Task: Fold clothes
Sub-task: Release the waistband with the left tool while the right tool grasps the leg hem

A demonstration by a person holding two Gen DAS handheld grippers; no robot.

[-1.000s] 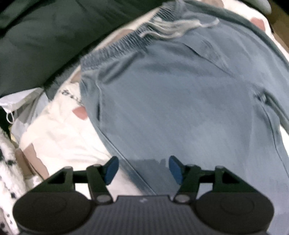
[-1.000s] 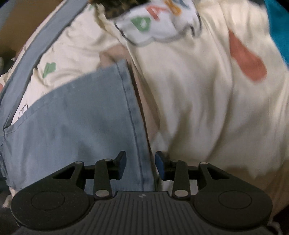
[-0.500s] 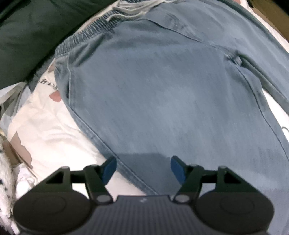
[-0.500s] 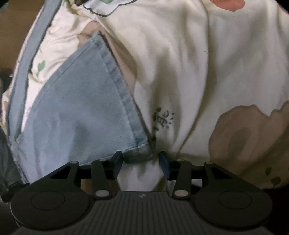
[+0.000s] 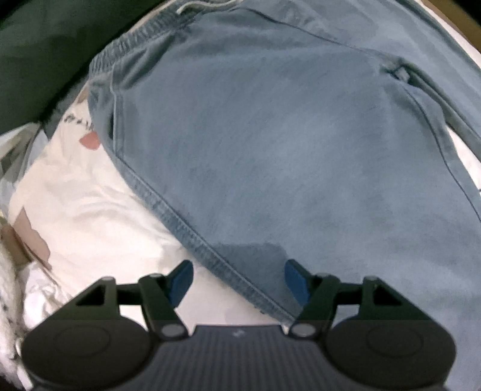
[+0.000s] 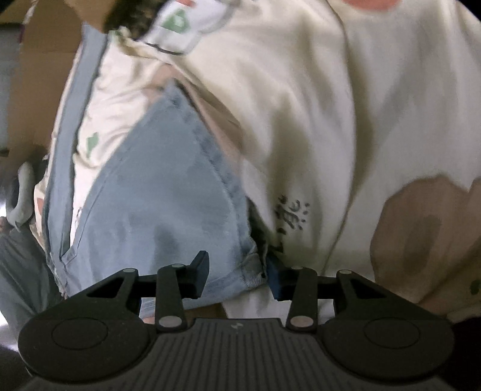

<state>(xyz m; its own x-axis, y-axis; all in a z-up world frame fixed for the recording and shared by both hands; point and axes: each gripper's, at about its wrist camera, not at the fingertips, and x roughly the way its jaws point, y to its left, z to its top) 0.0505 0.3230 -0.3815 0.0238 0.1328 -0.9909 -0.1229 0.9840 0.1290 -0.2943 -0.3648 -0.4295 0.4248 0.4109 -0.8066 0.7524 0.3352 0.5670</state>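
Light blue denim trousers (image 5: pixel 270 135) with an elastic waistband at the top lie flat on a cream patterned sheet (image 5: pixel 84 204). My left gripper (image 5: pixel 239 278) is open, its jaws straddling the trousers' side seam near the thigh. In the right wrist view a trouser leg end (image 6: pixel 168 195) lies on the sheet (image 6: pixel 330 120). My right gripper (image 6: pixel 237 275) is open with the hem corner between its jaws; the hem partly hides the right blue pad.
A dark green cover (image 5: pixel 45 45) lies at the upper left. A fuzzy white item (image 5: pixel 9 285) sits at the left edge. A printed cloth (image 6: pixel 180 24) lies beyond the leg. Brown floor (image 6: pixel 39 60) shows past the bed's edge.
The left gripper moved a little along the side seam, waistband shifting up and right in view. The right gripper slid onto the hem corner, which now sits between its jaws.
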